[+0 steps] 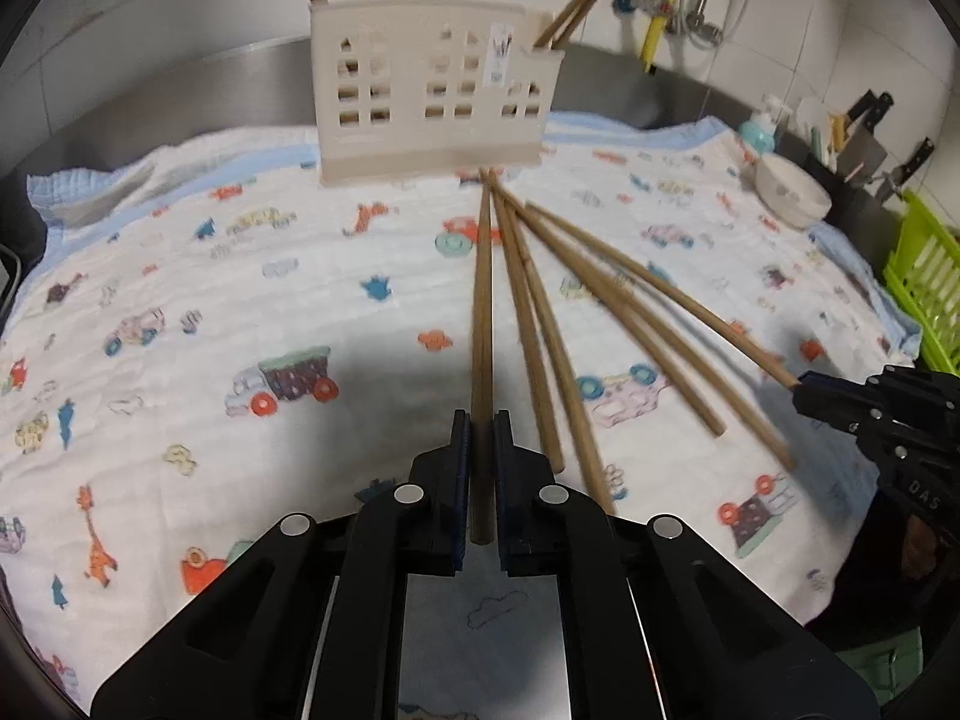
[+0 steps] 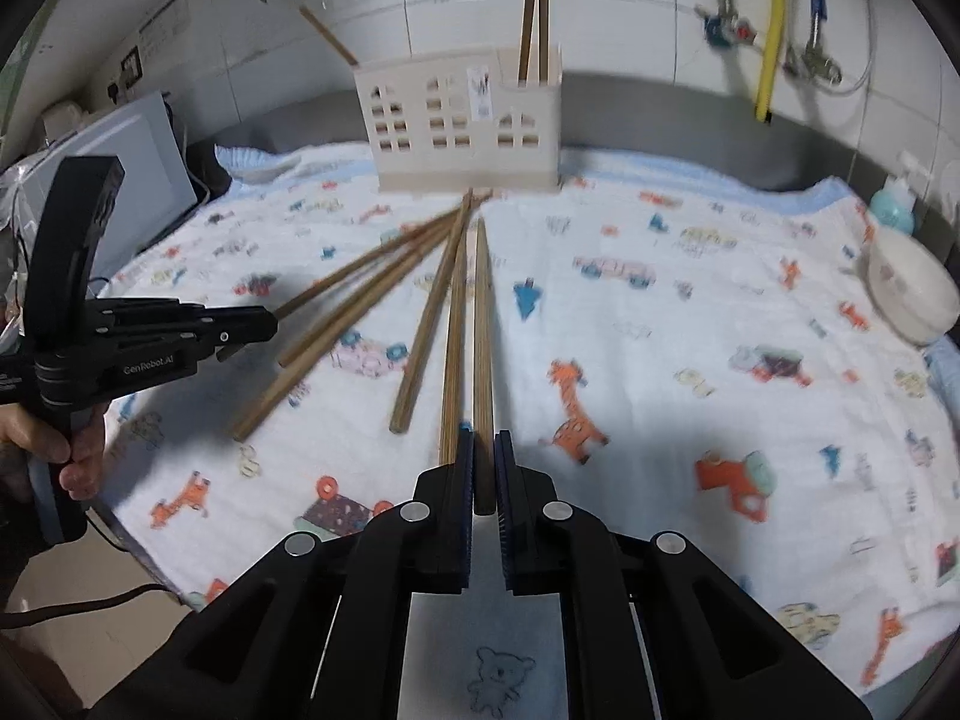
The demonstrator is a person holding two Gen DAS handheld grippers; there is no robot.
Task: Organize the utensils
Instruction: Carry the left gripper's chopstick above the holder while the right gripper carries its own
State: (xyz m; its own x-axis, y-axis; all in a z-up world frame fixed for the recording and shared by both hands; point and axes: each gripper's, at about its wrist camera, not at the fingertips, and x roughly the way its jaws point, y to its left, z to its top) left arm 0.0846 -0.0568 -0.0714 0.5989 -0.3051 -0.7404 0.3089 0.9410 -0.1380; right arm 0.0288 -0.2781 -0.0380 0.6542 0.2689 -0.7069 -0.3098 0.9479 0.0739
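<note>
— What is seen of the left gripper [image 1: 482,420]?
— Black angular linkages are shown, set with round silver pins, and dark blue ribbed pads [image 1: 461,468] are fitted to the fingers.
— And the right gripper [image 2: 485,438]?
— The same build is seen. From the right wrist view, "GenRobot.AI" is printed in white on the left unit's side, and a black cable is trailed below it.

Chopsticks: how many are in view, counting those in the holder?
9 chopsticks: one held by the left gripper, one by the right gripper, four loose on the printed cloth, one at the holder's left end, two in its right compartment. Others may be hidden inside.
</note>
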